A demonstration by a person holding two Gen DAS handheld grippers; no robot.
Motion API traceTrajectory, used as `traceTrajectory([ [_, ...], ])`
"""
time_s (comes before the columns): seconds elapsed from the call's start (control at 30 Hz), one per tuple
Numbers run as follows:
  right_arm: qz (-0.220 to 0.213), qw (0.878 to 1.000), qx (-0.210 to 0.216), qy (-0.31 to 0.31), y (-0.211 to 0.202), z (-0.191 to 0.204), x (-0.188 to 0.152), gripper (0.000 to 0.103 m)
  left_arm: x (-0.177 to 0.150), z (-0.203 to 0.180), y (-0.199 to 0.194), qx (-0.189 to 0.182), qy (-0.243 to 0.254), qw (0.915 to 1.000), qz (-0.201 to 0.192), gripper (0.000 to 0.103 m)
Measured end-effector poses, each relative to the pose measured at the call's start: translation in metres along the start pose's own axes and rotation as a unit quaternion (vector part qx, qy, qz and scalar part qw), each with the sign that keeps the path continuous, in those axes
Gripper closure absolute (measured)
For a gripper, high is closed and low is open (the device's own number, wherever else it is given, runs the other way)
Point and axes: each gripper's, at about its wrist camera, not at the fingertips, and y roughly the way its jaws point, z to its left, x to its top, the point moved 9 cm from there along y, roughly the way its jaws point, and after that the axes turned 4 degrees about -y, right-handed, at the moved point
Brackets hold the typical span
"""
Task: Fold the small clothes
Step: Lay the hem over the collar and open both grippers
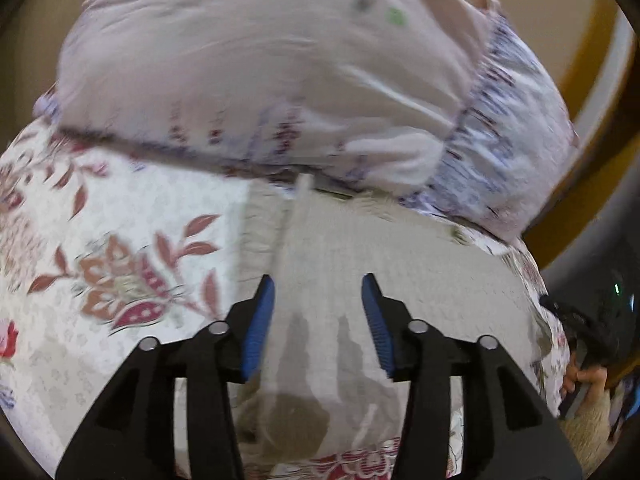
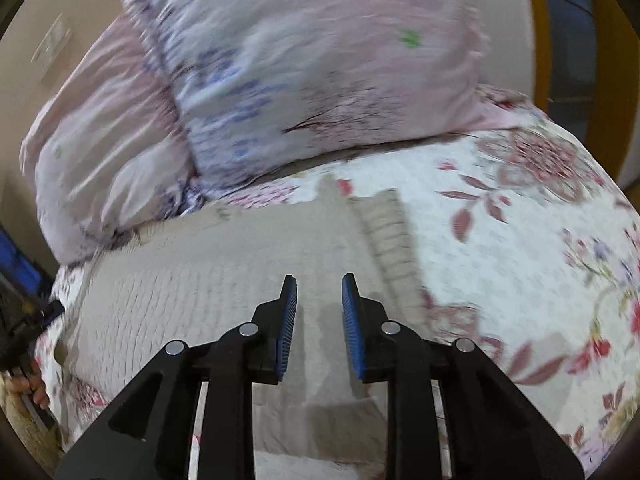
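Both hand-held grippers hang over a bed with their blue-padded fingers parted and nothing between them. The left hand-held gripper (image 1: 318, 322) stands the wider open of the two; the right hand-held gripper (image 2: 319, 326) shows a narrower gap. Under both lies the small garment (image 1: 384, 280), a pale beige knit piece with a ribbed band (image 2: 386, 236) along one side, spread flat on the bedspread (image 1: 120, 208). In the left wrist view it reaches from below the fingers up toward the pillows; in the right wrist view it fills the near middle, its ribbed side to the right. The bedspread is white with red and pink flowers and leaves. At the head of the bed two pillows (image 2: 304, 64) in a pale lilac print with blue and dark marks lean against each other, the nearer one just beyond the garment's far edge. Behind them stand a plain beige wall (image 2: 80, 8) and a yellow-brown wooden frame (image 1: 592, 92). No brand, label or lettering can be read; both views are motion-blurred.
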Motion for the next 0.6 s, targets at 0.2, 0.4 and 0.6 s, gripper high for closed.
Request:
traceTrajectory([
  [0.2, 0.058, 0.998, -0.007, 0.002, 0.034, 0.003, -0.013, 0.063, -0.017, -0.014, 0.024, 0.008, 0.030, 0.9986, 0.042, 0.051],
  [0.4, 0.069, 0.997, -0.011, 0.007, 0.037, 0.002, -0.012, 0.060, -0.023, -0.010, 0.032, 0.013, 0.034, 0.9978, 0.055, 0.044],
  [0.6, 0.038, 0.999, -0.008, -0.030, 0.027, 0.037, 0.000, 0.047, 0.004, 0.010, 0.011, -0.007, -0.042, 0.9989, 0.016, 0.022],
])
